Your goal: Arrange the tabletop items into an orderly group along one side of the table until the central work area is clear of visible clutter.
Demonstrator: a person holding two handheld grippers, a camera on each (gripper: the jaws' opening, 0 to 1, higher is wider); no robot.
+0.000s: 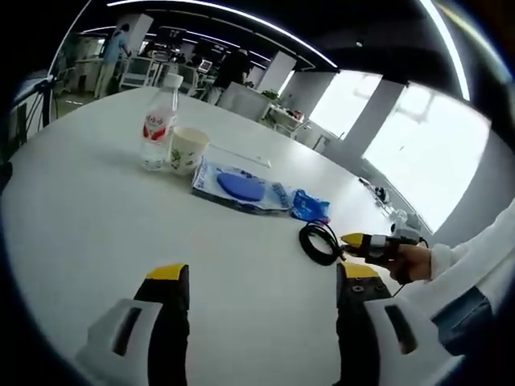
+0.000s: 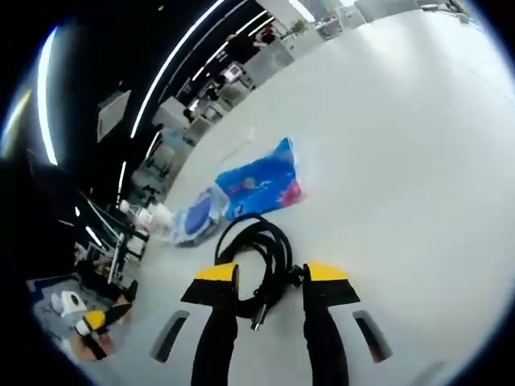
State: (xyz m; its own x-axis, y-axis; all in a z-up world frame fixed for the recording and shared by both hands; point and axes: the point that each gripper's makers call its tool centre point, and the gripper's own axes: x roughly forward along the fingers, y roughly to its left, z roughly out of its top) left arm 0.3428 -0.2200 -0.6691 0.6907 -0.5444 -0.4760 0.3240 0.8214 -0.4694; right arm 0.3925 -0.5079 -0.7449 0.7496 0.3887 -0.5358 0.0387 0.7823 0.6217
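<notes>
Table: a broad white round tabletop [image 1: 96,225] in an open office, people standing far off behind it.
Left gripper: the left gripper [image 1: 261,277] hangs above bare tabletop, its two yellow-tipped black jaws spread wide with nothing between them.
Right gripper: the right gripper [image 2: 272,273] is low over the table, jaws parted, with part of the coiled black cable [image 2: 261,249] and its plug end lying between the tips; whether the jaws touch it I cannot tell. In the left gripper view it [image 1: 352,240] sits at the cable's edge, held by a hand [image 1: 412,261] in a white sleeve.
Cable: the loop [image 1: 319,242] lies well right of the other items.
Row of items: a clear plastic water bottle with red label [image 1: 158,122] stands upright just beside a white paper cup [image 1: 189,149]; next along lie a clear bag holding a blue oval object [image 1: 239,186], then a small blue crinkled packet [image 1: 309,206].
Right view of the row: the blue packet [image 2: 261,186] sits just beyond the cable, the clear bag [image 2: 195,215] past it.
</notes>
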